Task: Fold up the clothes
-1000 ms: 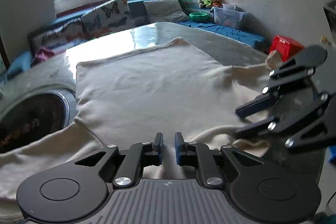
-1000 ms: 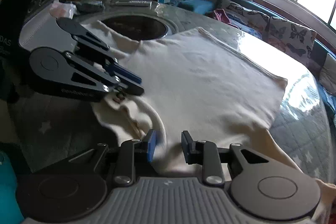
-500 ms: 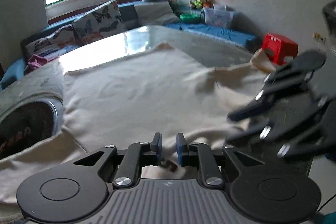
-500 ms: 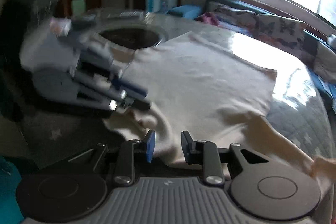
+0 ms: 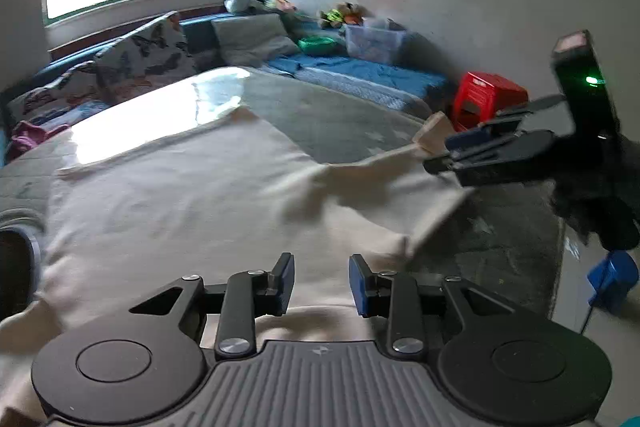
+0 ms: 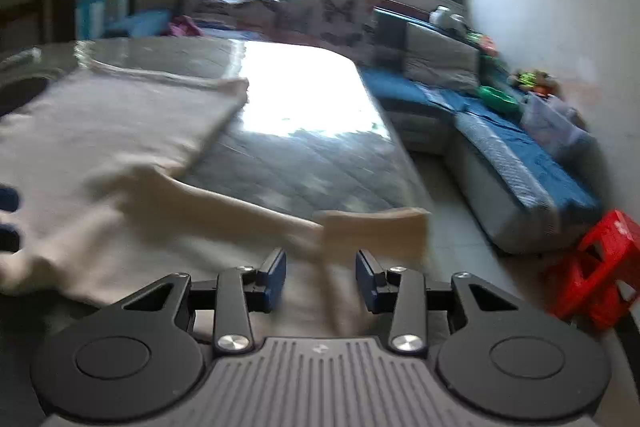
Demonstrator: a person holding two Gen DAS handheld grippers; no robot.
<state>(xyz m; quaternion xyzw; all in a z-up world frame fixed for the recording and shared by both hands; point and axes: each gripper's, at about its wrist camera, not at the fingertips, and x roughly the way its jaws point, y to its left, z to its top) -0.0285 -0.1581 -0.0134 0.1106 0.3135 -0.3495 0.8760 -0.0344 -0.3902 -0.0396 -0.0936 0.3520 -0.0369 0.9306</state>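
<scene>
Both my jaws are standing apart, gripping nothing: left gripper (image 5: 321,281) over the shirt (image 5: 168,195), right gripper (image 6: 321,281) nearing the sleeve (image 6: 372,231) hanging off the table (image 6: 304,155); it risks sliding further.

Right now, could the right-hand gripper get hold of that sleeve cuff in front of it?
Probably yes. The right gripper is open, and the cream sleeve's cuff lies just beyond its fingertips with nothing between them, though the picture is blurred.
</scene>
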